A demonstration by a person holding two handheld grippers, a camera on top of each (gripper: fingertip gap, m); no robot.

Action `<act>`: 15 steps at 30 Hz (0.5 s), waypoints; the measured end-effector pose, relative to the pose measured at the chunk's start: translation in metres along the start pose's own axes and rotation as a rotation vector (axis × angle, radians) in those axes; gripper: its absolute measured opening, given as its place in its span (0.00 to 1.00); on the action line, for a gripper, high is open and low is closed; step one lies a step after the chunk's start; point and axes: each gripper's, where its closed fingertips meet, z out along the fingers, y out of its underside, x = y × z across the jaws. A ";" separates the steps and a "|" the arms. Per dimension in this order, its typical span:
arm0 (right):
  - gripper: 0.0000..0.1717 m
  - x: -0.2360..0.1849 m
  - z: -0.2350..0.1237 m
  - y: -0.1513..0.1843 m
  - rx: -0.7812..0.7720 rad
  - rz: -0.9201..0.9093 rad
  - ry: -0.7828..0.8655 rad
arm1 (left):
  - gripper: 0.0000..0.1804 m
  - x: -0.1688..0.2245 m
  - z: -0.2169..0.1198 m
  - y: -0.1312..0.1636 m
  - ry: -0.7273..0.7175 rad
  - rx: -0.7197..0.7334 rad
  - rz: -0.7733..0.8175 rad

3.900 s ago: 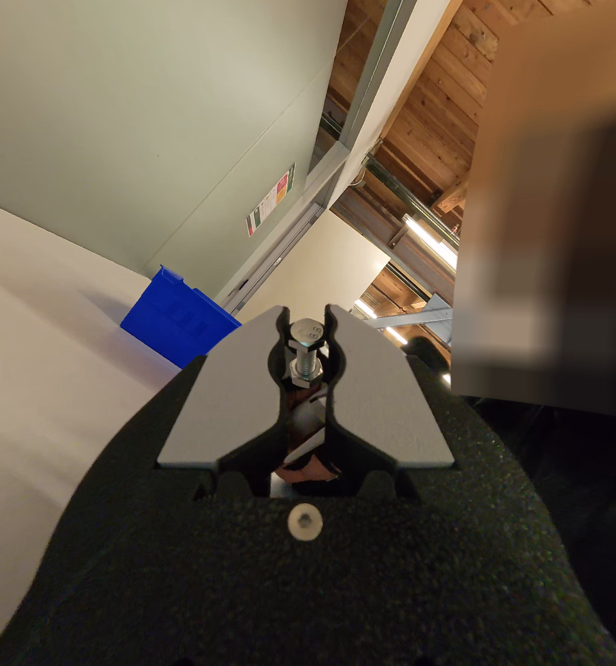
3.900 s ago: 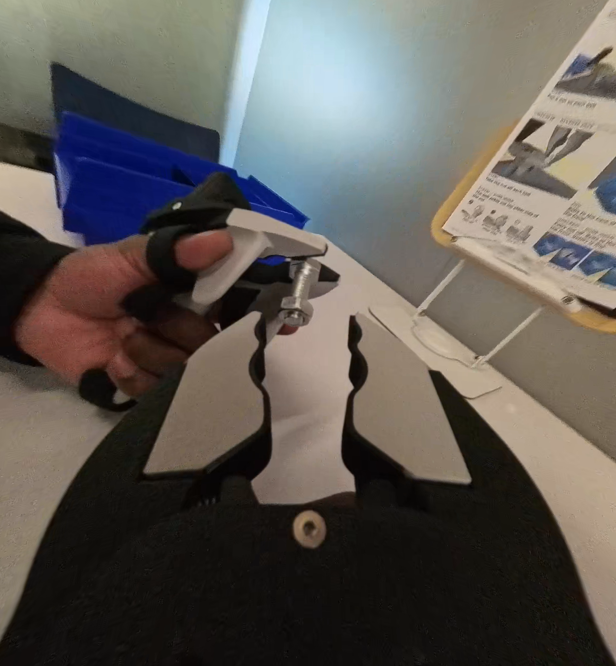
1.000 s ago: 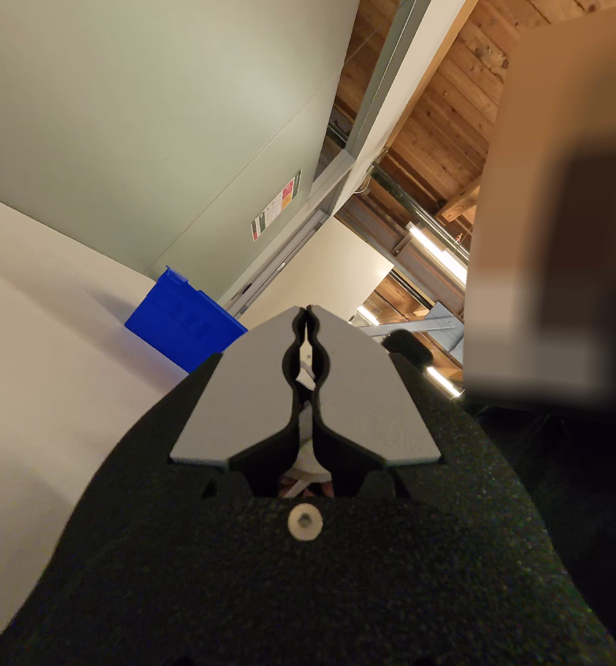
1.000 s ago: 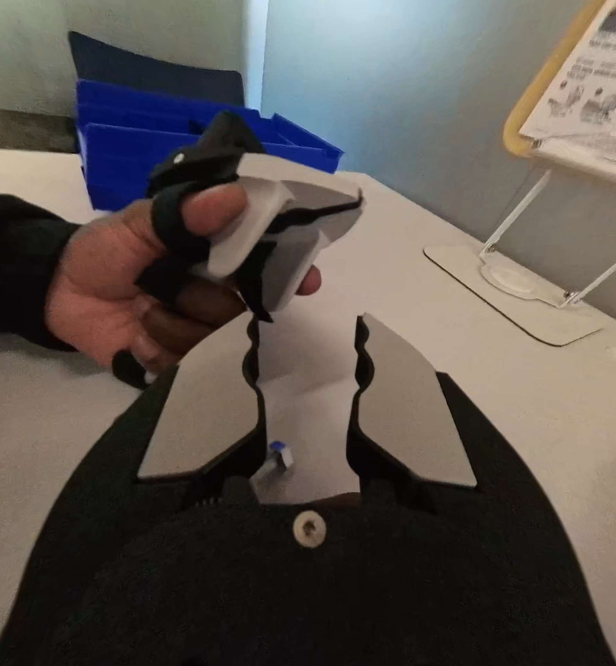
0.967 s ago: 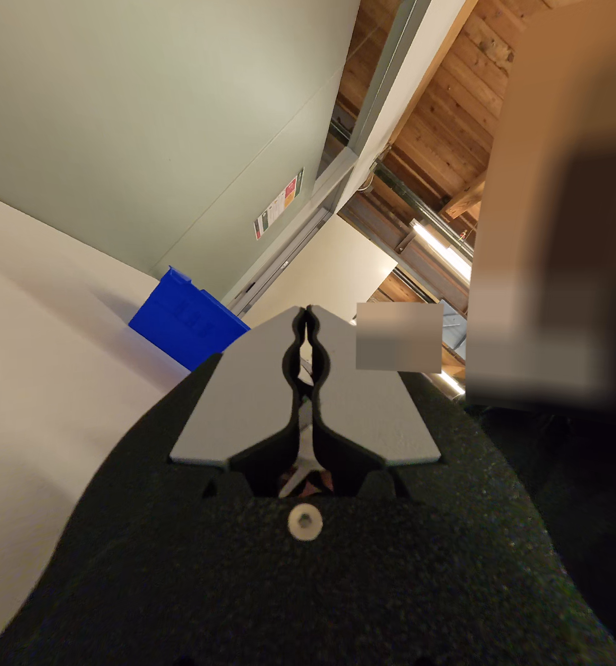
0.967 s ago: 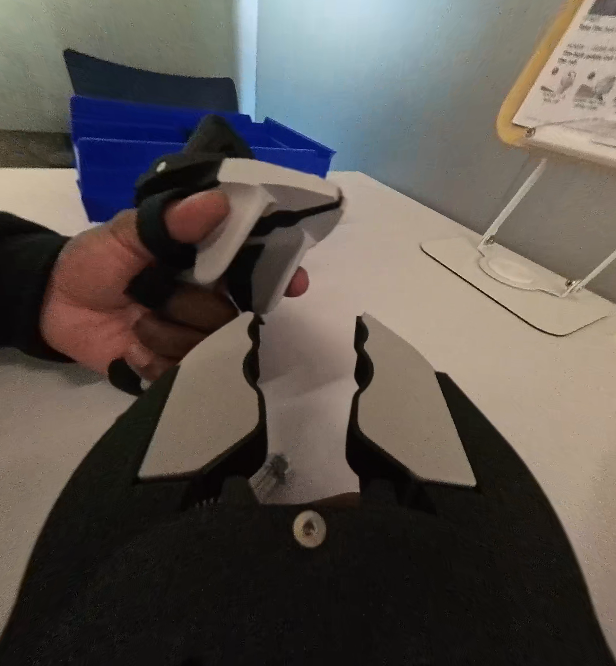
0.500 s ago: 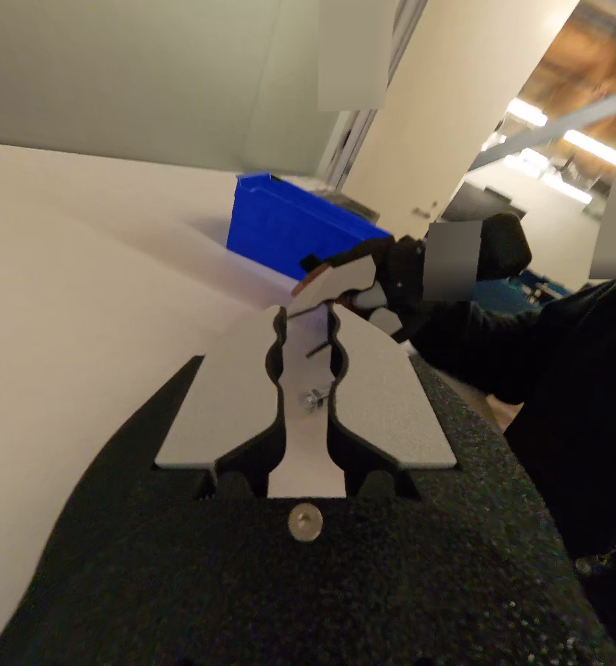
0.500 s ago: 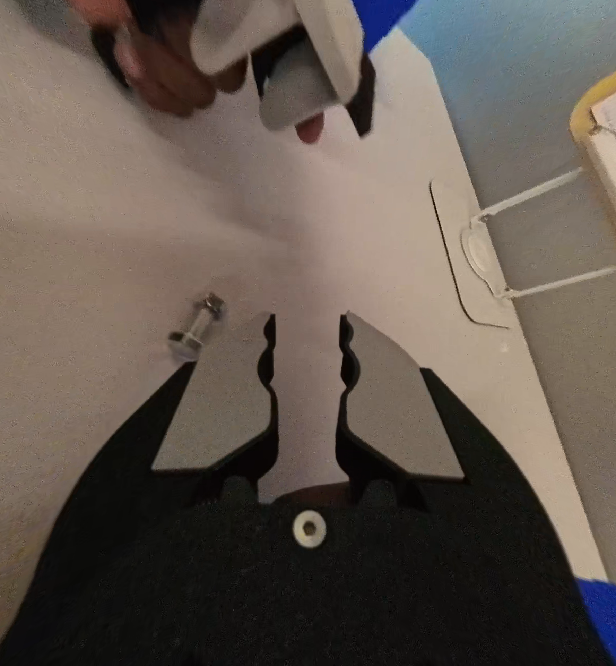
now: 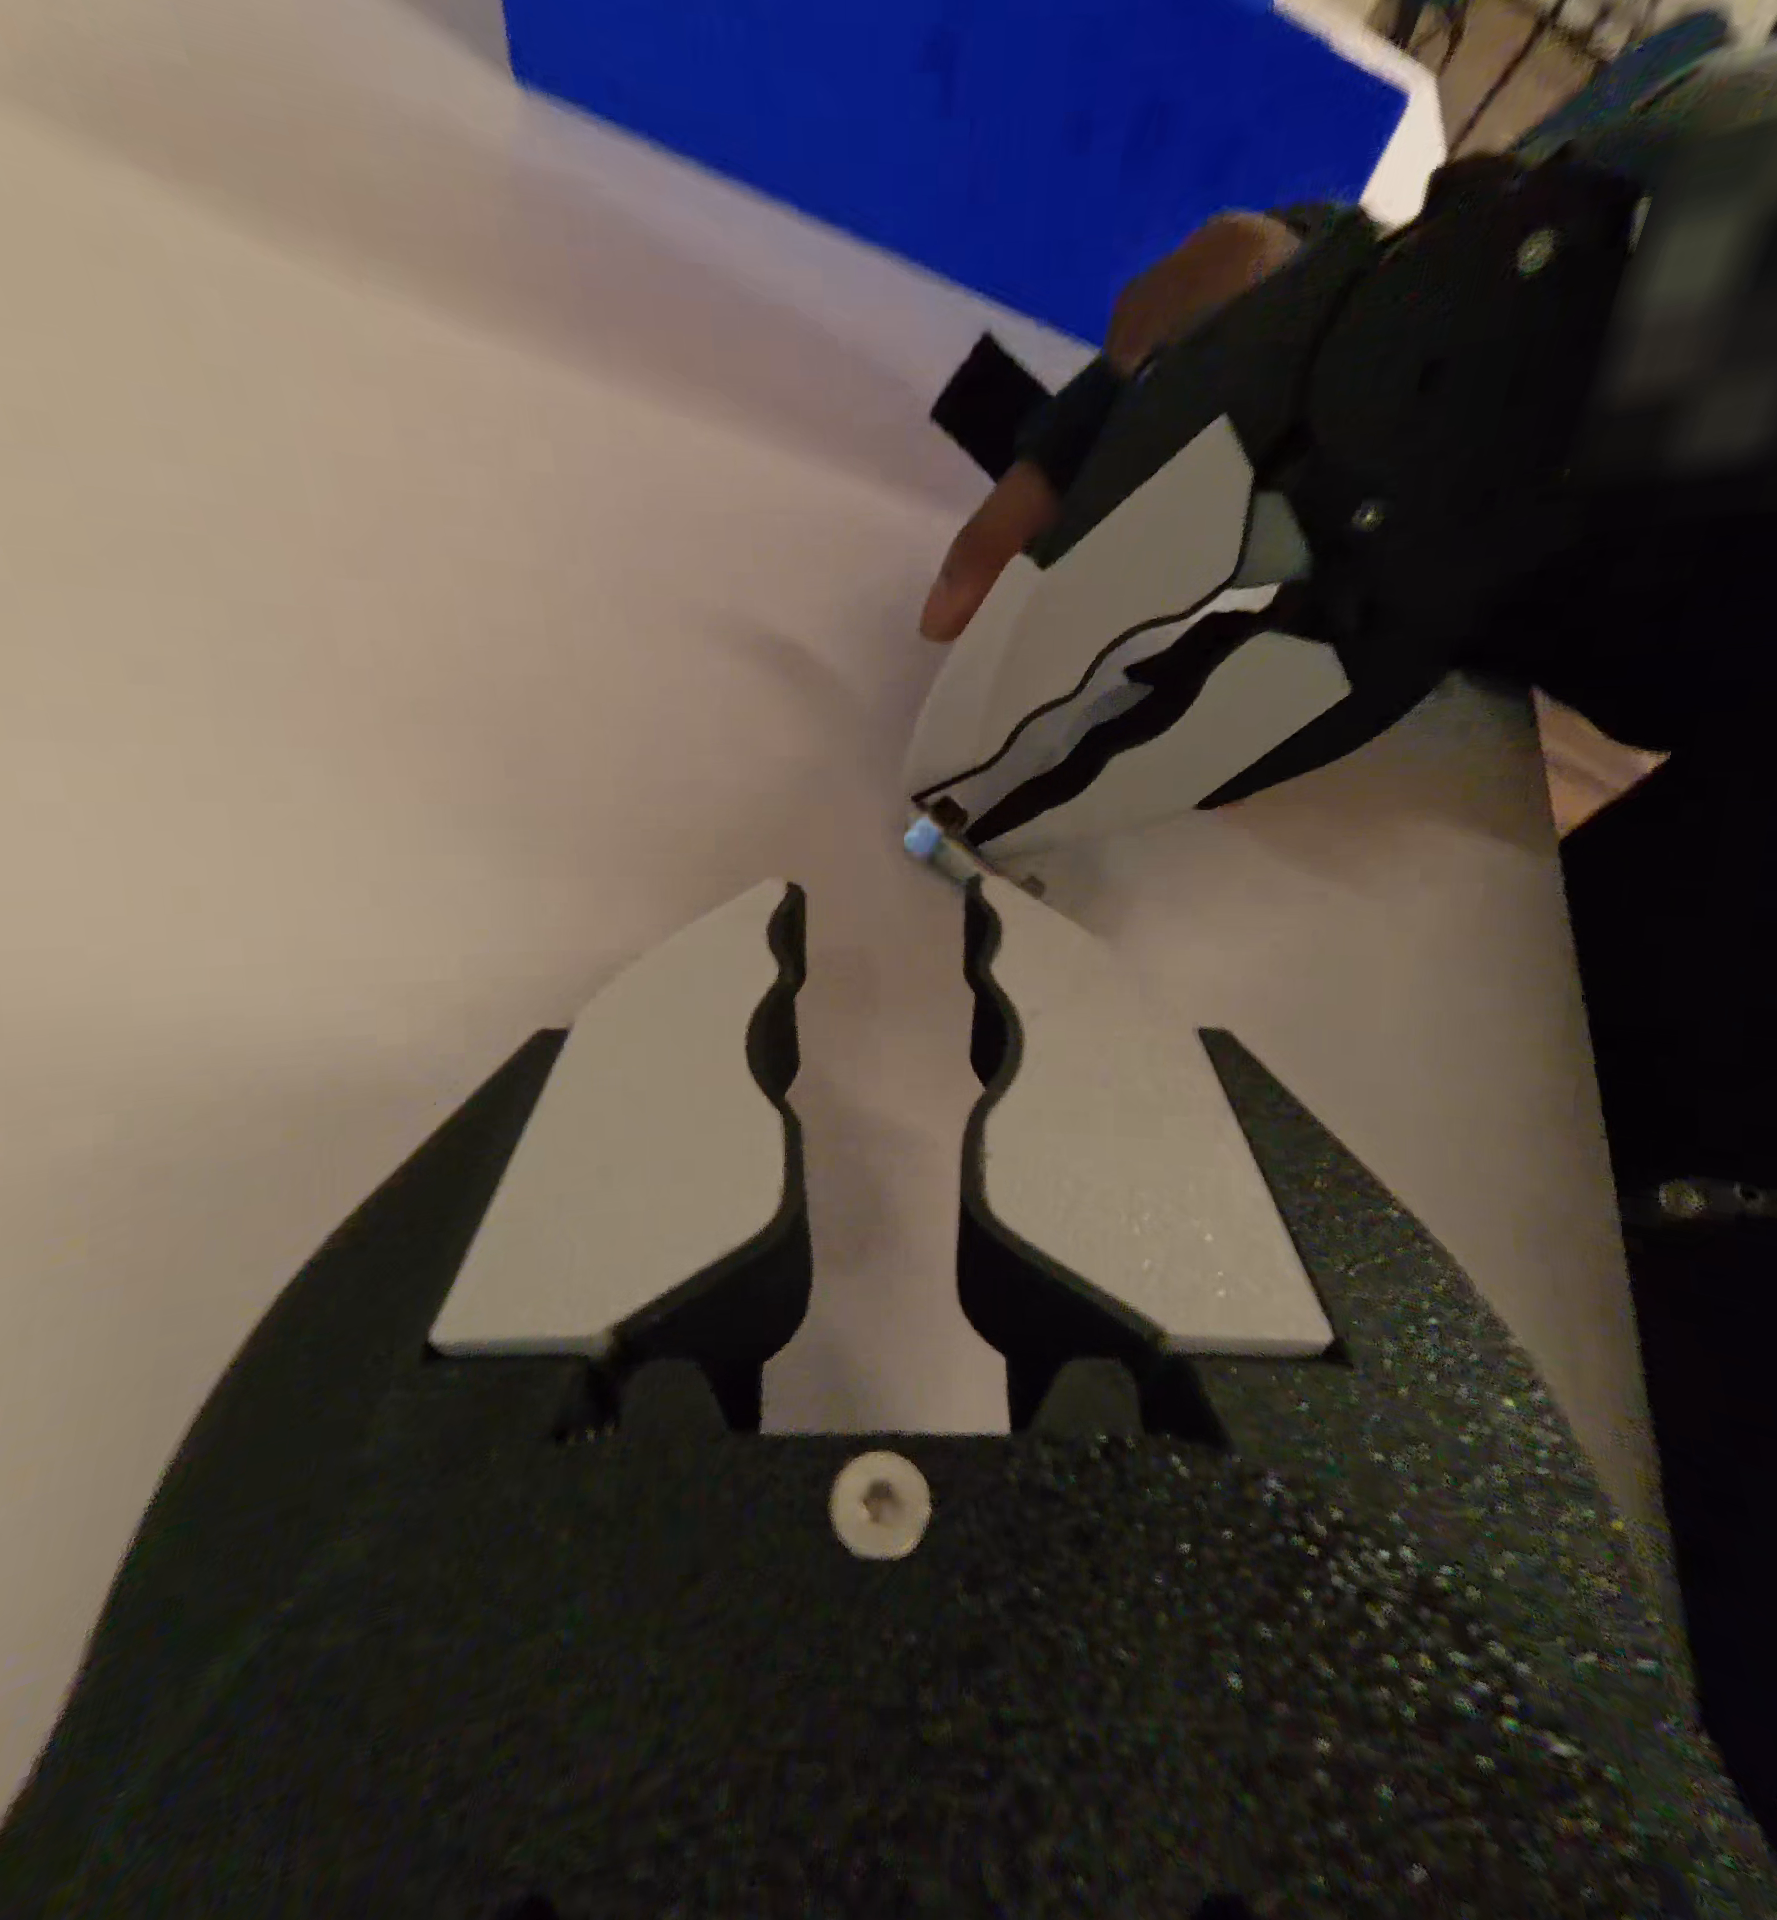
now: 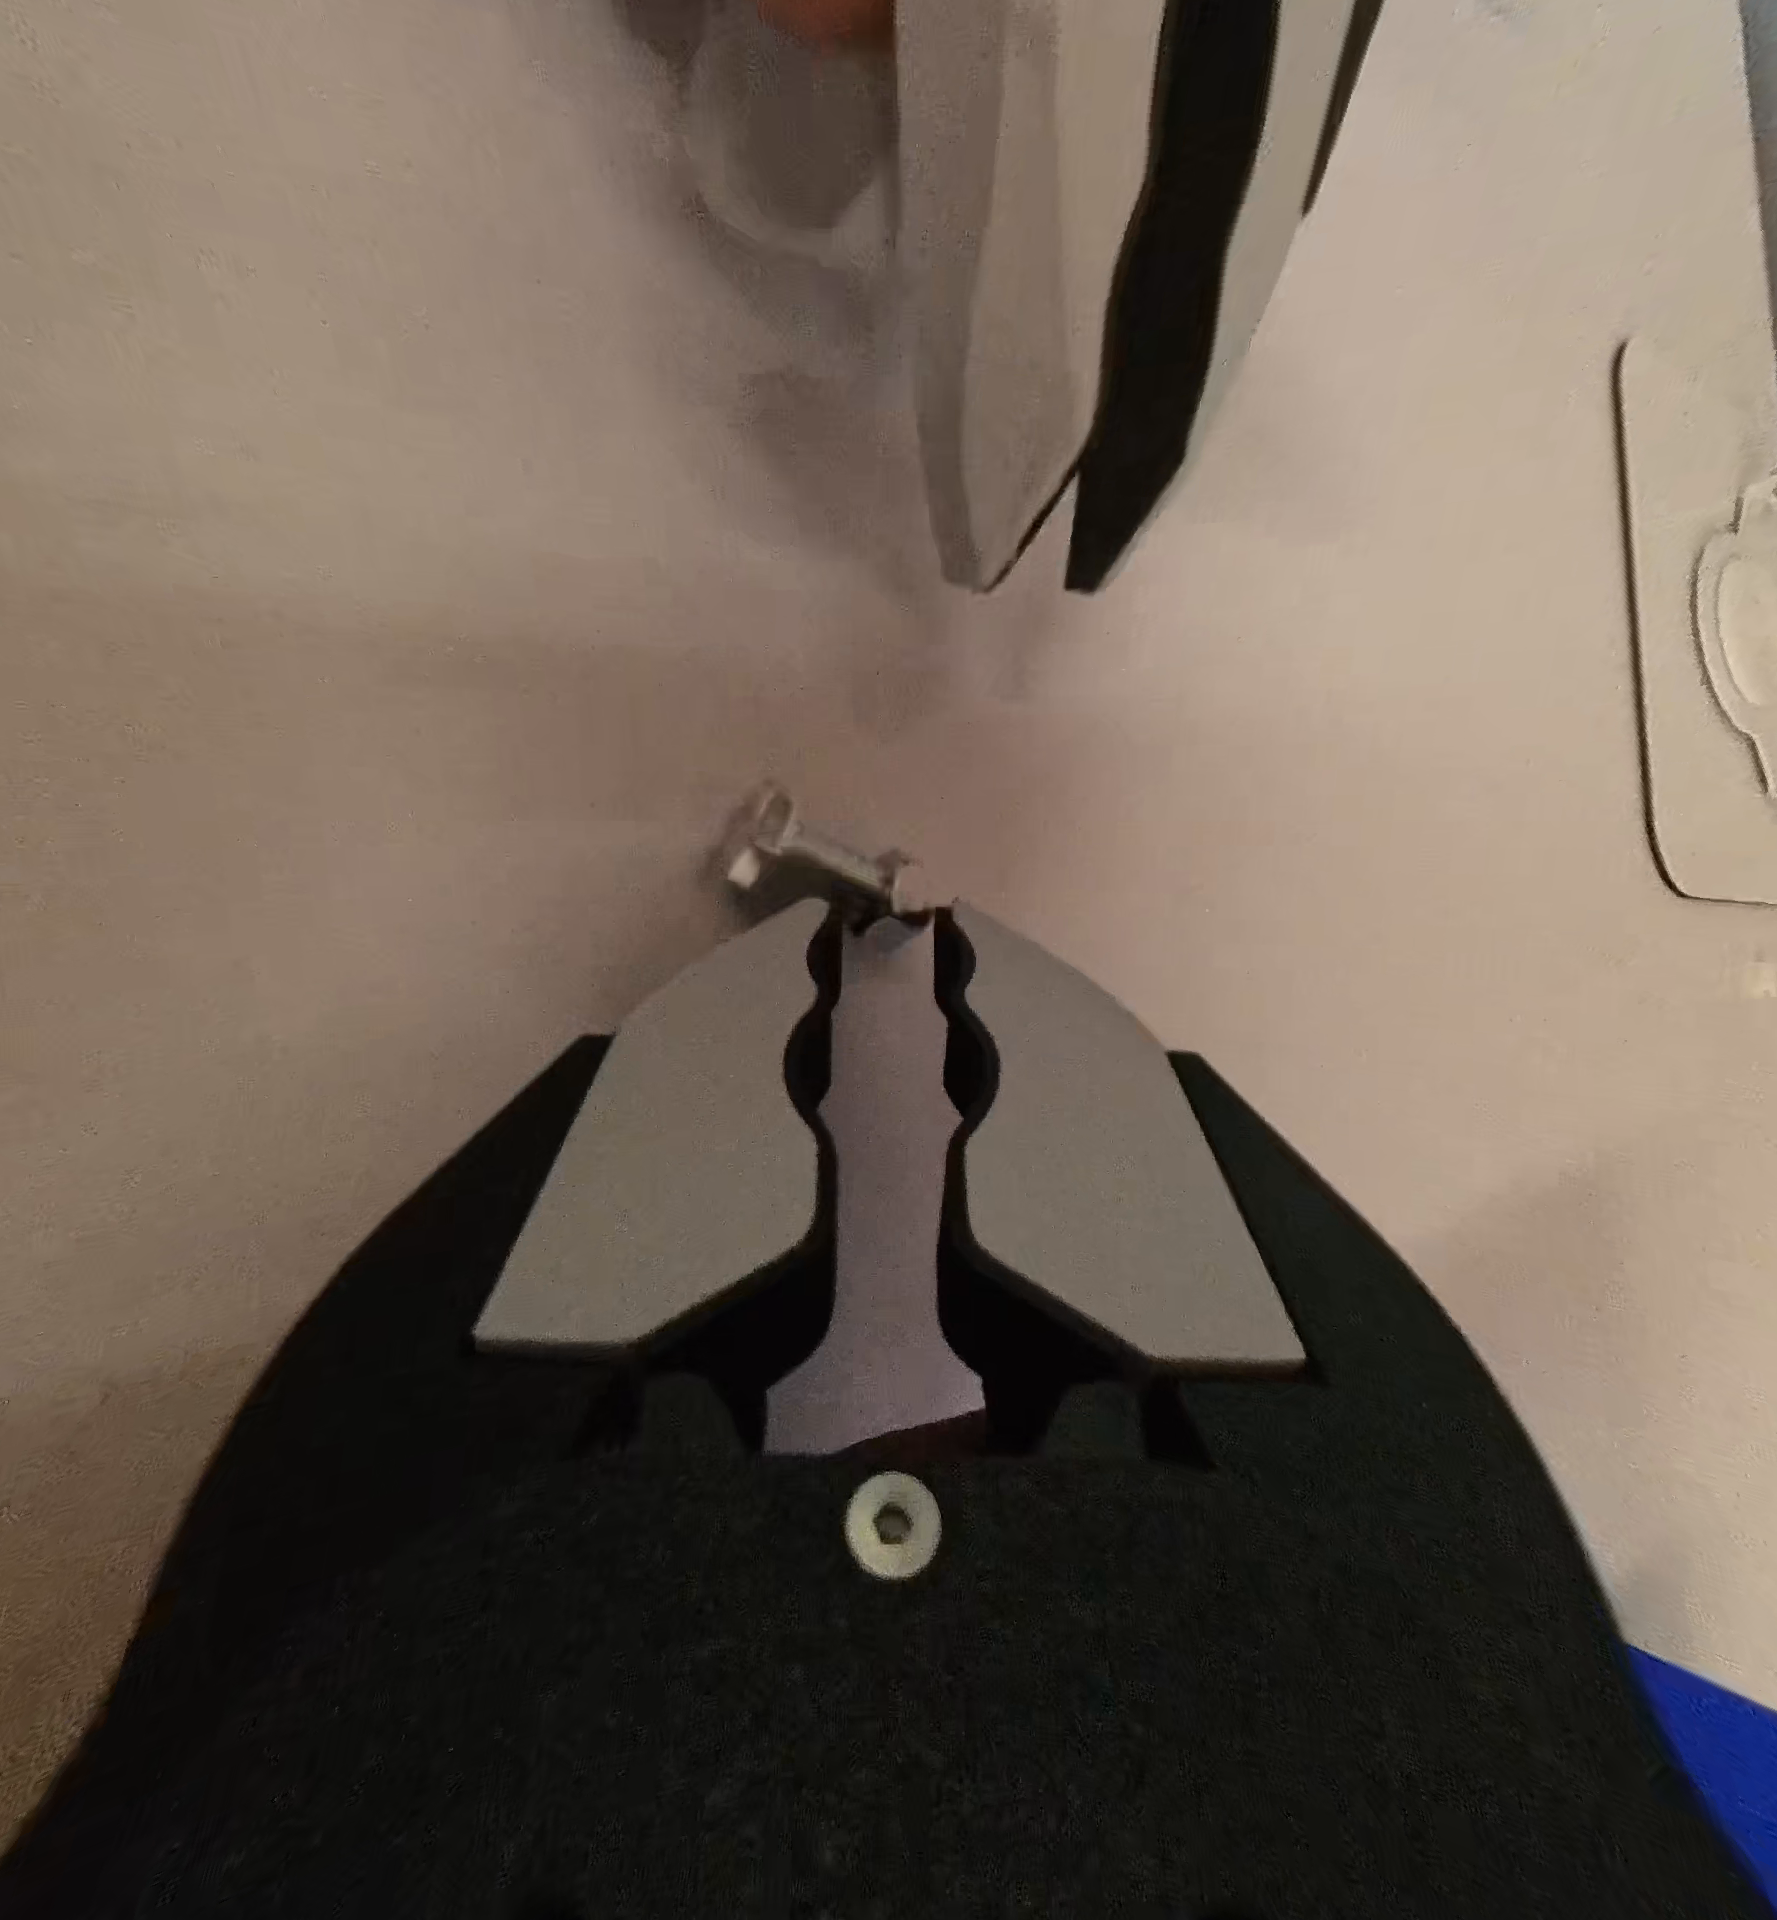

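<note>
On bare white table (image 10: 344,520), bolt (image 10: 811,868) touches right gripper (image 10: 889,920) tips

Counted on the white table (image 10: 240,520): two grippers, left gripper (image 9: 879,894) and right gripper (image 10: 889,920); one metal bolt (image 10: 811,868) fitted with a nut; one blue bin (image 9: 915,135); one white stand base (image 10: 1715,644).

A silver metal bolt (image 10: 819,871) is seen on a plain off-white surface (image 10: 292,623). Pale grey fingers (image 10: 676,1164) are set in a black speckled gripper (image 9: 879,894) body. A bright blue bin (image 9: 915,135) is shown behind.
</note>
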 end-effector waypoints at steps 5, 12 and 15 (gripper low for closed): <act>0.22 0.002 0.002 -0.014 -0.012 0.041 0.116 | 0.18 0.011 -0.008 0.008 -0.026 -0.055 0.011; 0.25 -0.003 -0.003 -0.010 0.081 0.068 -0.026 | 0.18 0.027 0.013 0.026 -0.015 -0.130 0.077; 0.27 -0.001 -0.005 -0.006 0.091 0.087 -0.049 | 0.19 0.023 0.021 0.030 -0.057 -0.172 0.097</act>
